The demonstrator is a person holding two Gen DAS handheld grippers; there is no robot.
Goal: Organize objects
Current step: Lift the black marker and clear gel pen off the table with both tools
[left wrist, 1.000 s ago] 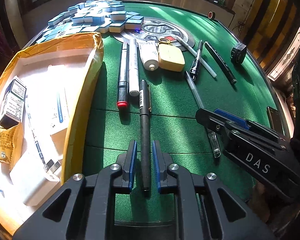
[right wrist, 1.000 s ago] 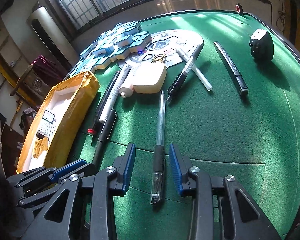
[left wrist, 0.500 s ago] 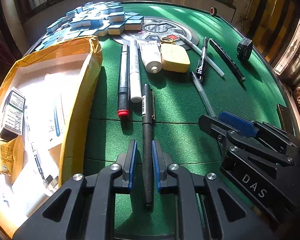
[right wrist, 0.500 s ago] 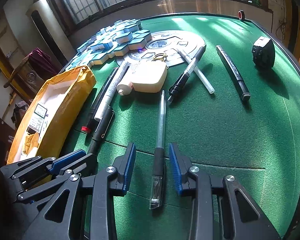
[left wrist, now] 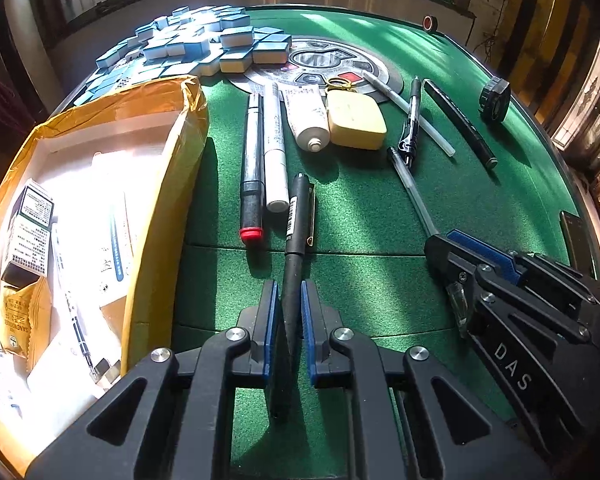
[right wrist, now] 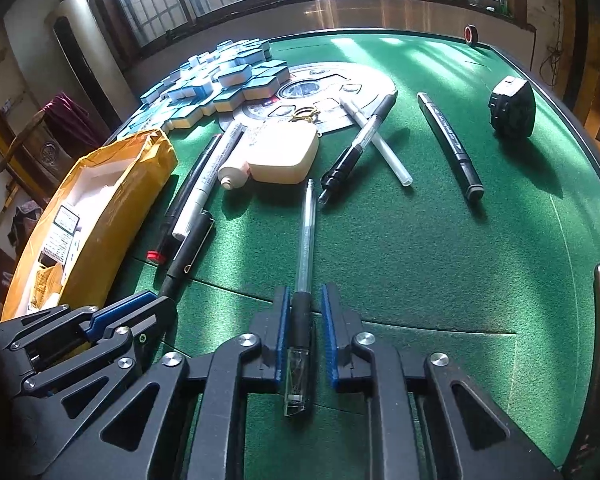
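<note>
My left gripper is shut on a black pen that lies on the green felt, its tip pointing away. My right gripper straddles the black grip end of a clear pen; small gaps remain between pads and pen. The black pen also shows in the right wrist view. A grey marker with a red cap and a white marker lie left of the black pen.
An open yellow-wrapped box with packets stands at the left. A white tube, cream case, more pens, a black marker, a tape measure and mahjong tiles lie farther back.
My left jaws have closed onto the black pen. My right jaws have narrowed around the clear pen. Both grippers have stayed in place.
</note>
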